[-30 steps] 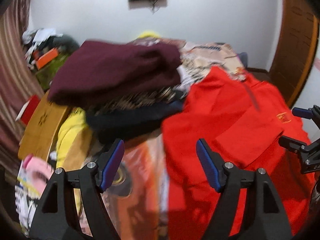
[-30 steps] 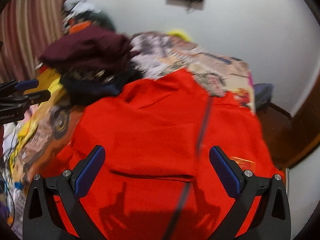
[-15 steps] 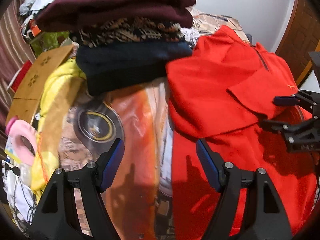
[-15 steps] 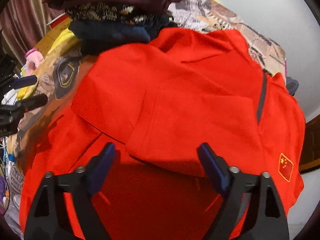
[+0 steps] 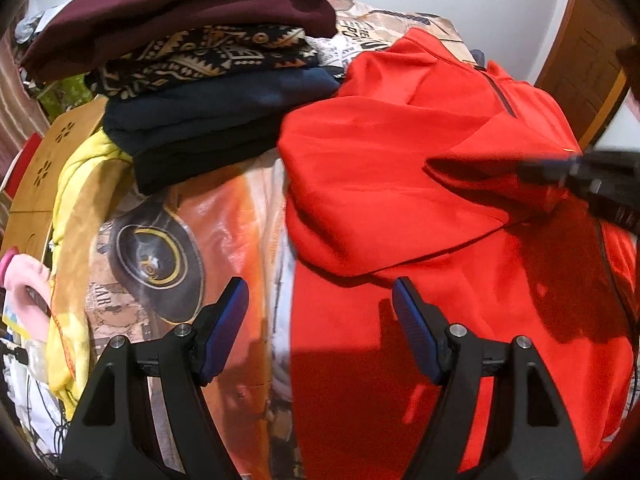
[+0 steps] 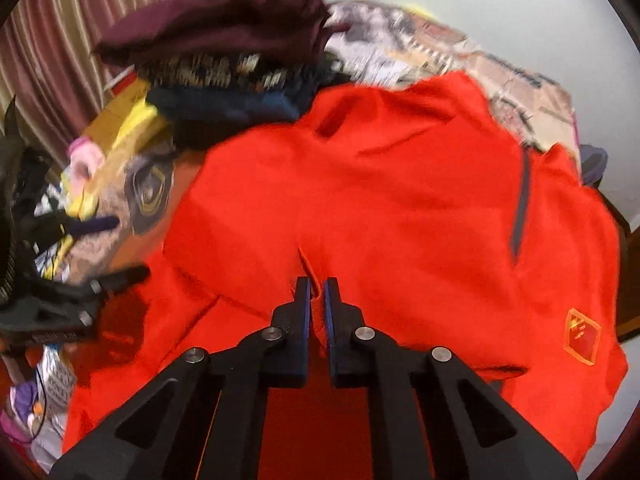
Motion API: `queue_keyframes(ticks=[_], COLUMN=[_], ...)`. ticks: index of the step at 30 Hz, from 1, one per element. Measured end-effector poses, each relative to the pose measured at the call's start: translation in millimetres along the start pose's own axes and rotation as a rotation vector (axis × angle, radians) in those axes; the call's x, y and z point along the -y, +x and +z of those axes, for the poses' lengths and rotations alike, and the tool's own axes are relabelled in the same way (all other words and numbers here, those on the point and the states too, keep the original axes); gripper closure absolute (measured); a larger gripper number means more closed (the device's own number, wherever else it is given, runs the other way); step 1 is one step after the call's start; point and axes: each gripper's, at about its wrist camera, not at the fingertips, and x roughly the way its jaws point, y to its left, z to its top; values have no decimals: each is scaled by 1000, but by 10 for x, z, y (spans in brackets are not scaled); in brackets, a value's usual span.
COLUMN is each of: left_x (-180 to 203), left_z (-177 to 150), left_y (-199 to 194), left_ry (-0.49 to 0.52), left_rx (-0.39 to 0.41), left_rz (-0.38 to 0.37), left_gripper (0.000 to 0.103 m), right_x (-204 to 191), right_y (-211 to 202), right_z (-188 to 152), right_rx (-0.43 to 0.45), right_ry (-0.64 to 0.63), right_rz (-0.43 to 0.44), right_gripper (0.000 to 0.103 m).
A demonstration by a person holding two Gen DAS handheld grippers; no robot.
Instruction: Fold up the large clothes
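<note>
Both grippers tilt steeply down over the bright red zip-front jacket (image 6: 400, 208) spread on the printed bedcover (image 5: 224, 216). The right gripper (image 6: 316, 284), wide a second ago, has just closed its fingers on a red fold. The left gripper (image 5: 320, 300), lower than before, keeps its fingers wide over the jacket's edge, empty.

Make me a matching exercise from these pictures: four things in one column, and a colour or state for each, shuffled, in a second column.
Things:
1. left claw
2. right claw
3. top garment on the stack
4. jacket

States or colours:
A. red, spread on the bed
B. maroon
C. open, nothing between its pads
D. just closed on a fold of red fabric

Pairs: 1-C, 2-D, 3-B, 4-A
</note>
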Motion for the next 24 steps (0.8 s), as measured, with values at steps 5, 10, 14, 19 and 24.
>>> queue_keyframes(ticks=[5, 10, 14, 19, 24], left_x=[84, 144, 154, 104, 30], left_z=[35, 34, 61, 164, 249], left_y=[83, 184, 251, 280, 293], left_ry=[28, 57, 57, 23, -30], left_rx=[-19, -37, -33, -3, 14], left_rz=[-3, 25, 59, 112, 133], left_gripper=[30, 30, 30, 30, 30], right_x=[268, 699, 1060, 1453, 1666], right_y=[-390, -879, -1168, -1353, -1290], right_z=[220, 343, 275, 21, -334], right_rx=[131, 272, 332, 358, 319], right_ry=[49, 132, 224, 360, 447], right_rz=[-47, -155, -216, -258, -278], right_gripper=[98, 98, 98, 98, 98])
